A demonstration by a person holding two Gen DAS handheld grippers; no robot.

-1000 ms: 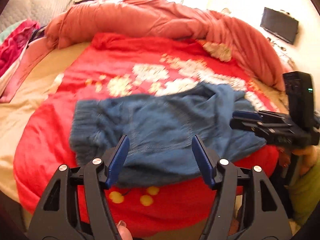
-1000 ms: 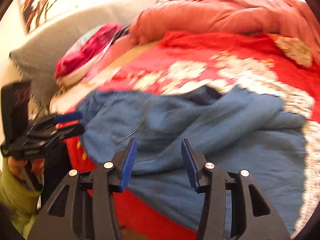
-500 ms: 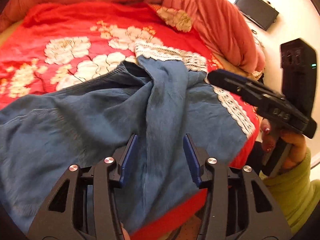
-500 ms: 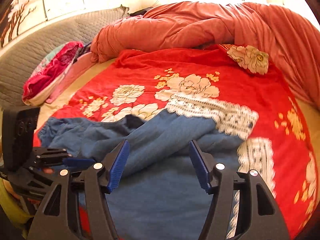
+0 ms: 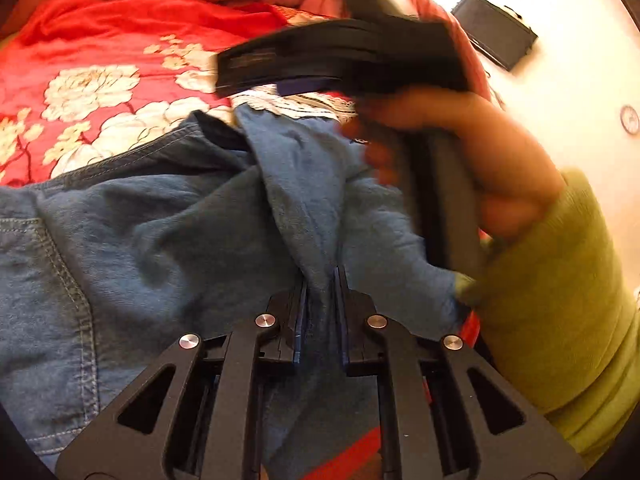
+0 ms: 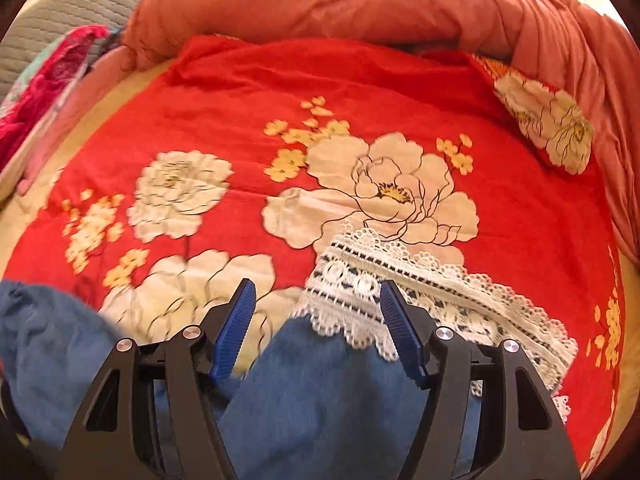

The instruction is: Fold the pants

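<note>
Blue denim pants [image 5: 160,220] with a white lace hem [image 6: 400,280] lie crumpled on the bed. My left gripper [image 5: 320,276] is shut on a raised fold of the denim near the bed's front edge. My right gripper [image 6: 318,292] stands open just above the hem end of one leg [image 6: 328,380], with lace and denim lying between its blue fingers [image 6: 236,328] but not pressed. In the left wrist view the right gripper [image 5: 228,76] is a blurred black shape over the pants, held by a hand [image 5: 480,152] in a green sleeve.
A red floral bedspread [image 6: 360,92] covers the bed. An orange-pink duvet [image 6: 320,4] is bunched along the far side. Pink clothes [image 6: 44,80] and a grey quilted headboard [image 6: 72,0] sit at the far left. A black device [image 5: 496,36] lies on white at the right.
My left jaws have closed on a fold of the pants after moving in over them. The right gripper swung over to the lace hem and its jaws spread wider.
</note>
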